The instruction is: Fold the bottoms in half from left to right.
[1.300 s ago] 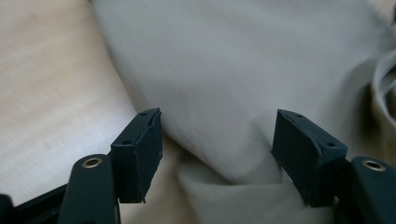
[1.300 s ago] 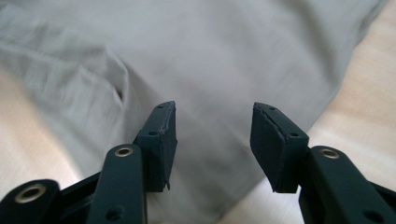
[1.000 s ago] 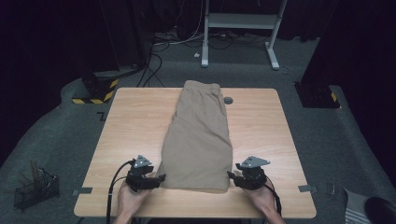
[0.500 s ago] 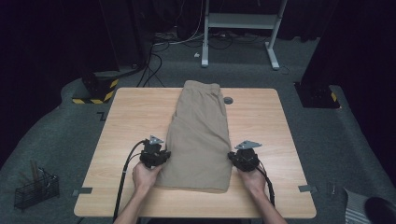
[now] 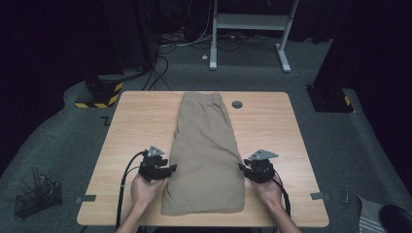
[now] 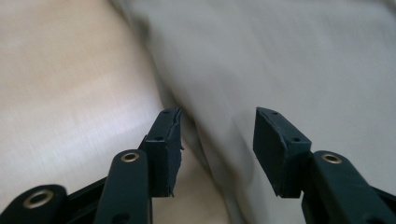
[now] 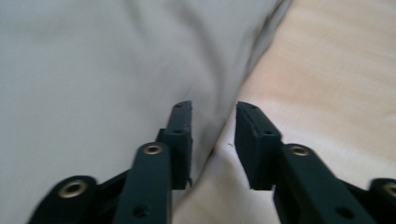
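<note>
Khaki shorts (image 5: pixel 206 145), folded lengthwise, lie flat down the middle of the wooden table (image 5: pixel 272 126). My left gripper (image 5: pixel 171 169) sits at their left edge, near the hem end. Its jaws have just been opening. In the left gripper view the gripper (image 6: pixel 217 114) stands open over the cloth edge (image 6: pixel 280 56), pads clear of it. My right gripper (image 5: pixel 241 167) is at the shorts' right edge. Its jaws have also just been opening. In the right gripper view the gripper (image 7: pixel 212 105) shows a narrower gap, with the fabric edge (image 7: pixel 93 60) running below and between the jaws, not pinched.
A grey round grommet (image 5: pixel 236 104) is set in the table near its far edge. On the floor stand a wire basket (image 5: pixel 36 196) at the left, a yellow-and-black striped base (image 5: pixel 99 94) and a white desk frame (image 5: pixel 252 29) behind.
Both grippers moved from the hem corners forward along the shorts' sides, closed on the edges, then came back slightly. The shorts slid a little toward the near edge, and both jaws have opened.
</note>
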